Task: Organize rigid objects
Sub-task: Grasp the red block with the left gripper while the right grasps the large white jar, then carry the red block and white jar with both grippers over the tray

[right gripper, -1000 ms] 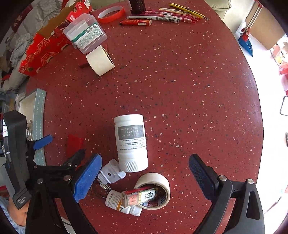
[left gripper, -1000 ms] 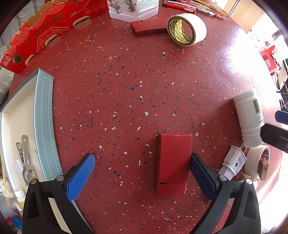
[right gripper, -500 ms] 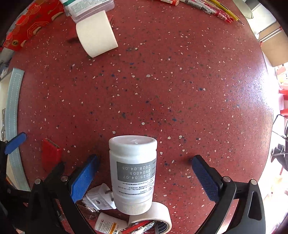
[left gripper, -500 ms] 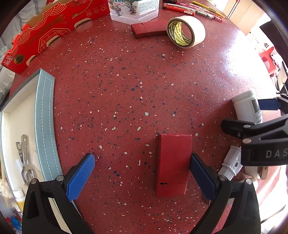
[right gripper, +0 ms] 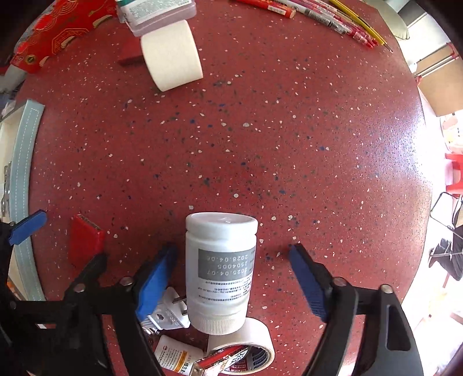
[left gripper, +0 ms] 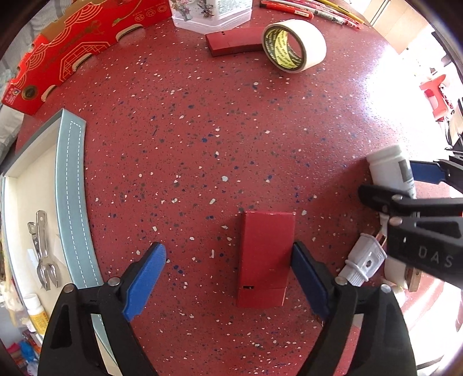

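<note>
A flat red box (left gripper: 264, 257) lies on the red speckled table between the fingers of my left gripper (left gripper: 228, 277). The jaws are closing: the right pad (left gripper: 309, 277) is at the box's edge, while the left pad stands well clear of it. A white bottle (right gripper: 221, 269) lies on its side between the fingers of my right gripper (right gripper: 231, 282). Those jaws are also closing, with a small gap still showing on each side of the bottle. The left wrist view shows the right gripper (left gripper: 419, 208) over the bottle (left gripper: 387, 170) at the right edge.
A grey tray (left gripper: 71, 202) holding metal clips sits at the left. Far side: a red cardboard carton (left gripper: 81, 55), a clear plastic box (left gripper: 211, 11), another red box (left gripper: 234, 44), a tape roll (left gripper: 293, 46), pens (left gripper: 318, 11). A white plug (left gripper: 361, 263), tape (right gripper: 243, 344) and a small bottle (right gripper: 173, 355) crowd the white bottle.
My right gripper came down over the white bottle and its jaws narrowed around it. The left gripper stayed over the red box and its pads moved inward.
</note>
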Demonstrator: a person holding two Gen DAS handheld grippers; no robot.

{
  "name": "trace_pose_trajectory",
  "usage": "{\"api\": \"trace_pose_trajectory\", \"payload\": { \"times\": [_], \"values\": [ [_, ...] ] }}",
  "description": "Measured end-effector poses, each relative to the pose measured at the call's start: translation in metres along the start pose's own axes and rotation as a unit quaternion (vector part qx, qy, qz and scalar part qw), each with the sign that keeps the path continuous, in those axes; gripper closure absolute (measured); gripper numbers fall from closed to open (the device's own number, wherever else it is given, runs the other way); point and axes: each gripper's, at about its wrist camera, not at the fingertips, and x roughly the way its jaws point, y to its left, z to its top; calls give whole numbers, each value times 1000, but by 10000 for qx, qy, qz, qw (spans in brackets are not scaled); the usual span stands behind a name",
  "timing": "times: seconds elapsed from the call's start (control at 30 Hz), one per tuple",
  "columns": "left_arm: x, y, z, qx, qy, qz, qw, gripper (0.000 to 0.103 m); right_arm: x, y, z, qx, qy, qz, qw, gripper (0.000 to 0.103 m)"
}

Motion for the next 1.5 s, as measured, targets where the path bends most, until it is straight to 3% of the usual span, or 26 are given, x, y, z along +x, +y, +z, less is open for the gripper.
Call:
{"api": "trace_pose_trajectory", "payload": {
  "times": [0.03, 0.1, 0.13, 0.23, 0.53, 0.73, 1.03, 1.23, 1.5],
  "values": [
    [-2, -5, 1, 132, 10, -1, 9999, 27, -2, 0, 0, -1, 0, -85, 10000, 63],
    [-7, -19, 2, 474, 18, -26, 9989, 47, -3, -7, -1, 148, 48, -11, 9999, 63],
    [-9, -27, 3, 654, 2, -30, 9979, 65, -5, -11, -3, 238, 29, -15, 9997, 63],
    [-10, -34, 3, 665, 148, -279, 9973, 65, -20, -23, -8, 418, -175, -15, 9990, 63],
    [-49, -36, -30, 636, -144, -842, 9943, 65, -77, -36, -48, 696, -756, 449, 9937, 62],
    [-74, -32, -64, 689, -160, -1191, 9904, 65, -93, -21, -80, 747, -699, 686, 9924, 63],
    [-95, -22, -105, 918, -73, -1618, 9825, 65, -103, 18, -128, 597, -690, 637, 9938, 62],
    [-94, 7, -121, 979, -169, -1712, 9802, 65, -94, 32, -135, 540, -423, 523, 9963, 62],
    [-100, 44, -140, 457, -400, -1784, 9821, 65, -102, 50, -135, 249, -413, 226, 9986, 62]
  ]
}}
